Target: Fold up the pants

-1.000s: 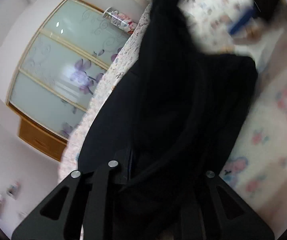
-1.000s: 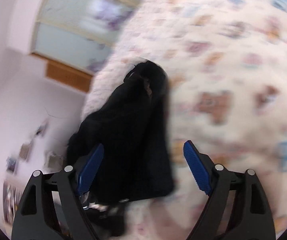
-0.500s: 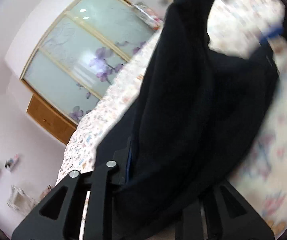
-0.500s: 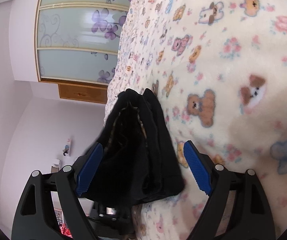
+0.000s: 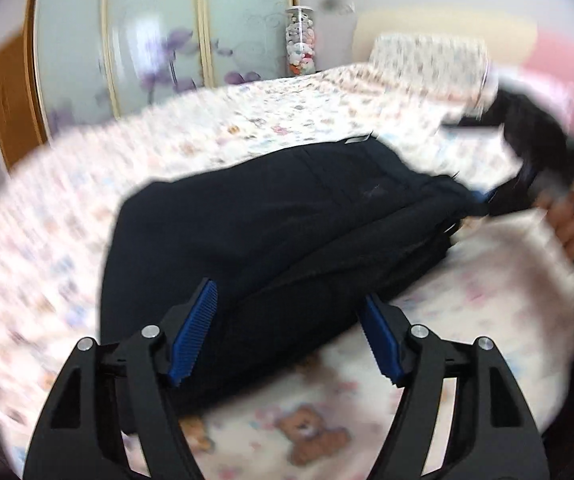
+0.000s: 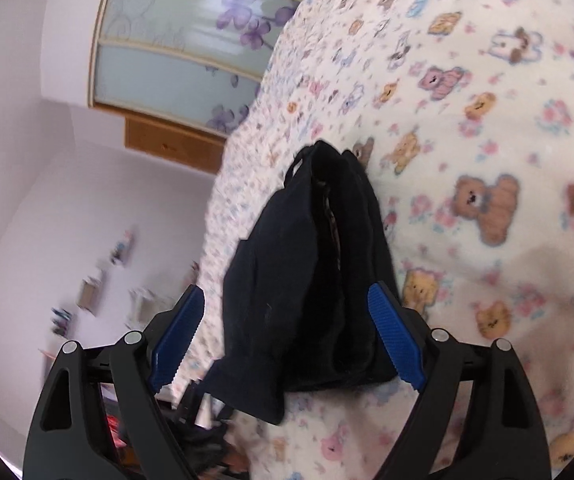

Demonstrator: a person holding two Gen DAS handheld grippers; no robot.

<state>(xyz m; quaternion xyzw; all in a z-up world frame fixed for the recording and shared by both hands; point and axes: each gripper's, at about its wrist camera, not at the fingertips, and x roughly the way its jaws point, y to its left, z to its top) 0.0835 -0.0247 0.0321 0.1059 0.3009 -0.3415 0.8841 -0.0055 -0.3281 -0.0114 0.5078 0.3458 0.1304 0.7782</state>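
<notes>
Dark pants (image 5: 287, 232) lie folded in a thick bundle on the bed (image 5: 87, 216), spread over its teddy-bear blanket (image 6: 487, 160), filling the centre of the left wrist view and stretching toward 2 o'clock. We hold the left hand-held gripper (image 5: 289, 336) with its blue-padded fingers (image 5: 195, 336) spread apart, one on either side of the near end of the bundle, neither clearly pressing the cloth. In the right wrist view the pants (image 6: 311, 272) rise from 6 o'clock toward 12, their layered edge facing the camera, and our right hand-held gripper (image 6: 287, 336) likewise stands wide apart around them, gripping nothing. Beyond the bed, at 10 to 11 o'clock in the left view, a wardrobe (image 5: 159, 40) with frosted flowered doors lines the wall, and a clear jar (image 5: 301, 40) of small plush toys stands near 12 o'clock. Motion blur softens the blanket's edges.
</notes>
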